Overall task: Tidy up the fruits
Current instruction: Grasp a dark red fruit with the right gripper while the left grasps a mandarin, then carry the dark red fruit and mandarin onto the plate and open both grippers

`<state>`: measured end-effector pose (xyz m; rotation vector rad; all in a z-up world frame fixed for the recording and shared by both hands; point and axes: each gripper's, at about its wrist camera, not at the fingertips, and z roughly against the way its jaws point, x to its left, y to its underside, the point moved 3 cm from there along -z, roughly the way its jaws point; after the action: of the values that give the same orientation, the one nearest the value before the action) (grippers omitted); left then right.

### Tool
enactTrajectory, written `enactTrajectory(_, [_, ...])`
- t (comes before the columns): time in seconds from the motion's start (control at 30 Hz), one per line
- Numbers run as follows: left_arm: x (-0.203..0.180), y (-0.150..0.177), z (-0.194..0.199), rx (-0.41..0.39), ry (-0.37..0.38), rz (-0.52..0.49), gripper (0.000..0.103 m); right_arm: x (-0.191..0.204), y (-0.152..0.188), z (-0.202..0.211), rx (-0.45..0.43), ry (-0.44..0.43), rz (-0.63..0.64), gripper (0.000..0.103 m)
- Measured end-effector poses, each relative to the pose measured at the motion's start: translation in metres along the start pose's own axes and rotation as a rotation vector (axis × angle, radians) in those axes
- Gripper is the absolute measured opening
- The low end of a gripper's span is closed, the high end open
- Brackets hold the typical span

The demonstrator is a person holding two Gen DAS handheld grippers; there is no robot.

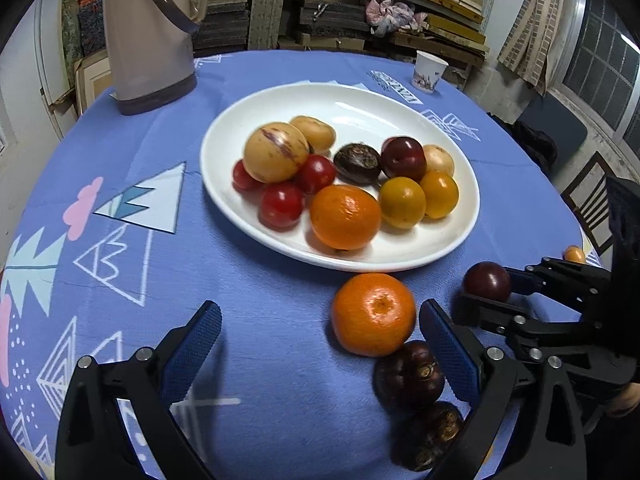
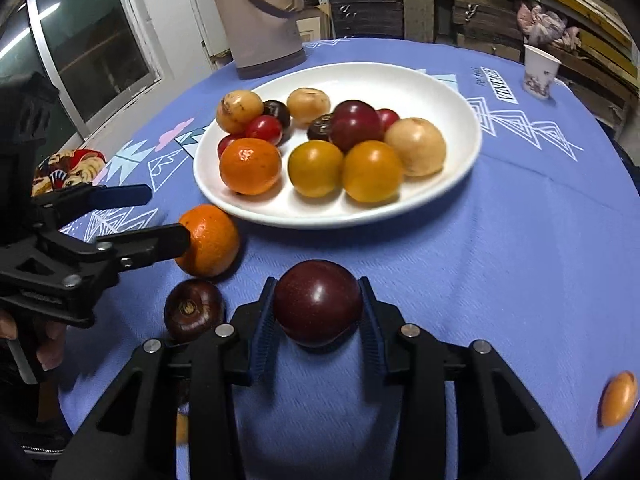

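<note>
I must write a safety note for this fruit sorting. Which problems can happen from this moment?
1. The right gripper holds the round, glossy plum only at its sides; it may slip out.
2. The plate is crowded, so a dropped plum could knock fruits.
3. The open left gripper may nudge the orange beside its finger.

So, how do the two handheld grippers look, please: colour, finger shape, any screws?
Both grippers, left gripper and right gripper, have matte black plastic frames with triangular cut-outs, round silver screw heads at the pivots, and two flat fingers faced with ribbed blue pads. No cables or markings are visible.
</note>
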<state>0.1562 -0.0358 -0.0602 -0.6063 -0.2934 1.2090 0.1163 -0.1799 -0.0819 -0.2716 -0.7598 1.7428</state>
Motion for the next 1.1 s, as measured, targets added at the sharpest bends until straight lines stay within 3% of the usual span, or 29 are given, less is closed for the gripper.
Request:
enactTrajectory(0.3, [-0.008, -0.006, -0.026, 0.034, -0.005, 0.011, 0.1, -0.003, 0.003, 0.008, -0.017, -0.011, 0.002, 0.039])
enactTrajectory(0.4, [-0.007, -0.005, -0.035, 0.052, -0.013, 0.007, 0.092, -0.003, 0.004, 0.008, -0.014, -0.013, 0.001, 0.039])
enactTrajectory(0.57, [-0.008, -0.005, -0.035, 0.036, -0.017, -0.013, 0.091, -0.001, 0.006, 0.005, -0.008, -0.013, 0.0, 0.039])
enactTrajectory(0.63, [-0.011, -0.005, -0.033, 0.014, 0.012, -0.027, 0.079, 0.001, 0.006, 0.003, -0.003, -0.016, 0.001, 0.039])
enactTrajectory(0.67, [-0.013, -0.005, -0.032, 0.008, 0.035, -0.032, 0.059, 0.001, 0.007, 0.002, 0.001, -0.017, 0.002, 0.039])
enactTrajectory(0.7, [-0.017, -0.005, -0.031, 0.015, 0.073, -0.039, 0.048, 0.002, 0.007, 0.002, 0.004, -0.017, 0.0, 0.039])
enactTrajectory(0.8, [-0.017, -0.004, -0.028, 0.015, 0.045, -0.055, 0.048, 0.002, 0.009, 0.0, 0.011, -0.013, -0.007, 0.039])
enactTrajectory(0.93, [-0.008, -0.002, -0.022, 0.007, 0.061, -0.014, 0.047, 0.0, 0.009, 0.005, 0.001, -0.008, -0.024, 0.039])
enactTrajectory(1.1, [-0.008, -0.007, 0.004, -0.054, 0.05, -0.039, 0.048, 0.005, 0.001, 0.023, -0.045, -0.006, -0.014, 0.039])
